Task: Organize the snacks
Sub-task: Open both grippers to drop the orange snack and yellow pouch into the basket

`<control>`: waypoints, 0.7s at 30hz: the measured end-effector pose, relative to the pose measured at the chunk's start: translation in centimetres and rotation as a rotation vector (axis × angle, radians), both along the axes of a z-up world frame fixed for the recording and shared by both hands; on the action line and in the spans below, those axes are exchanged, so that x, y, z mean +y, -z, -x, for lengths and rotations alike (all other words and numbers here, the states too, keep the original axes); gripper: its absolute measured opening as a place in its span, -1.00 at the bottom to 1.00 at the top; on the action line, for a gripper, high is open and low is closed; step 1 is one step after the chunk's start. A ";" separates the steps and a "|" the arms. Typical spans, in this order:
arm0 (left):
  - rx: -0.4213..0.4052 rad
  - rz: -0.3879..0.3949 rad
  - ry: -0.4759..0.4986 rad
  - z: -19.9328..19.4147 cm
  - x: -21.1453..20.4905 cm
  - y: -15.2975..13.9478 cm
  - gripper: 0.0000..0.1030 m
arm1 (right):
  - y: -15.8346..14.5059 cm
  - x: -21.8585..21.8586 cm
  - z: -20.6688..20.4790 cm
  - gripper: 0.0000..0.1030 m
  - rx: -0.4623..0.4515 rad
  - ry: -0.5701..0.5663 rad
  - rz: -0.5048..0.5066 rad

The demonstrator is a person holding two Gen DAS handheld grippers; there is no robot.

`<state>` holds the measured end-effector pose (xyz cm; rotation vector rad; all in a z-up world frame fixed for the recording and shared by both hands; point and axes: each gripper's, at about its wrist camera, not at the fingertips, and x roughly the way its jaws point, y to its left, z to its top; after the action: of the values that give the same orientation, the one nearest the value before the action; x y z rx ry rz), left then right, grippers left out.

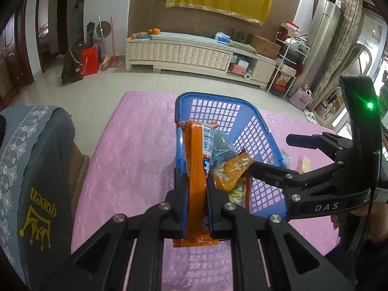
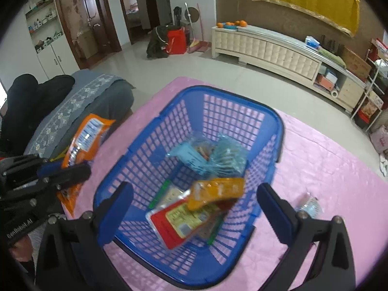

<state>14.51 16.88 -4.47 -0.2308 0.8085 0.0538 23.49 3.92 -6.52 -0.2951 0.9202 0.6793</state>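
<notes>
**Orange snack pack held beside the blue basket**

My left gripper [image 1: 197, 189] pinches a long orange snack pack [image 1: 197, 160] across its middle, fingers closed narrow on it, just beside the blue basket [image 2: 278, 121] on the pink surface [image 1: 135, 145]. My right gripper [image 2: 194, 208] hovers over the basket with fingers spread wide, holding nothing. A yellow packet [image 2: 215, 190] appears to be dropping onto a red packet [image 2: 174, 223] and light blue packets [image 2: 194, 157] inside. The orange pack looks light, crinkly and slippery, likely with crushable contents, so a gentle mid-body hold seems best.
</notes>
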 end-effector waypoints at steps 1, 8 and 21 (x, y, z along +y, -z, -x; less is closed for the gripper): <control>0.000 -0.001 0.004 -0.1 0.0 0.0 -0.79 | 0.0 -0.1 -0.1 0.99 -0.002 0.003 0.000; 0.005 -0.013 0.042 -1.1 -1.1 0.1 -0.79 | -0.5 -2.2 0.1 0.99 -0.040 0.038 0.034; 0.038 -0.013 0.100 -4.4 -2.1 2.2 -0.79 | 0.6 -5.4 -1.0 0.99 -0.037 0.100 0.036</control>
<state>18.86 14.81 -6.62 -0.1772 0.8558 -0.0308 24.46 -1.50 -7.10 -0.2905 0.9060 0.5639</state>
